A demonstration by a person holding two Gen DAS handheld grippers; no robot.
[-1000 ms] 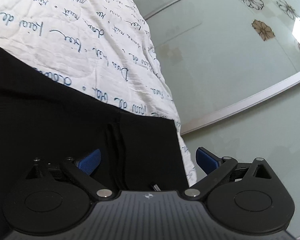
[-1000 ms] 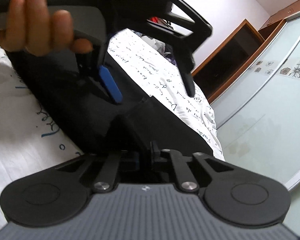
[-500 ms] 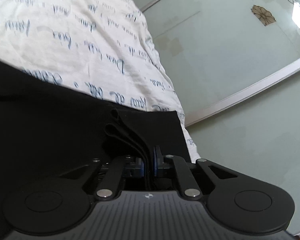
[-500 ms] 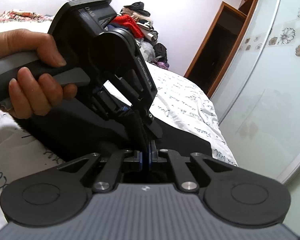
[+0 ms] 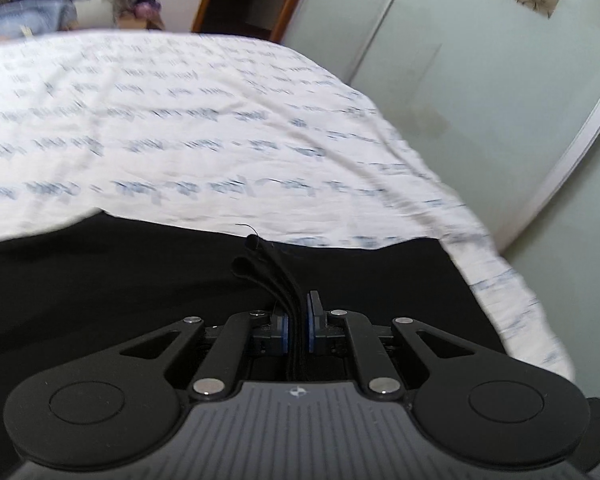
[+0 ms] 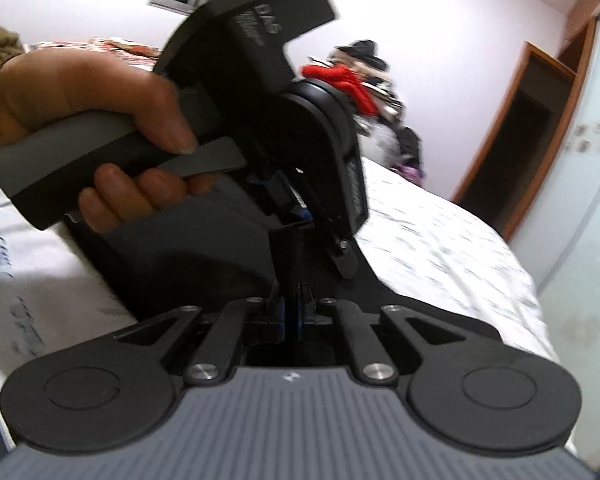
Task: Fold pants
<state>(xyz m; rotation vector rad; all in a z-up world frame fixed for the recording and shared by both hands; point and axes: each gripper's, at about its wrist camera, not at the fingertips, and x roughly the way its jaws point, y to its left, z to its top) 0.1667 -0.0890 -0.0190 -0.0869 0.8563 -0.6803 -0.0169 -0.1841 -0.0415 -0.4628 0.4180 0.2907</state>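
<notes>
The black pants (image 5: pixel 100 280) lie on a white bed sheet with blue script (image 5: pixel 180 140). My left gripper (image 5: pixel 298 320) is shut on a bunched edge of the pants, with folds of black cloth sticking out between the blue pads. My right gripper (image 6: pixel 290 314) is shut on the pants (image 6: pixel 204 264) too, pinching a raised black fold. In the right wrist view the left gripper (image 6: pixel 306 212) shows just ahead, held in a hand, clamping the same stretch of cloth.
A frosted sliding wardrobe door with flower prints (image 5: pixel 480 80) runs along the bed's right side. A dark doorway with a wooden frame (image 6: pixel 512 148) stands beyond. A pile of clothes with a red item (image 6: pixel 352 80) sits at the far end.
My left gripper closed on the pants edge; it was open one second ago. Both grippers have since lifted and tilted up, raising the cloth, so more of the room shows.
</notes>
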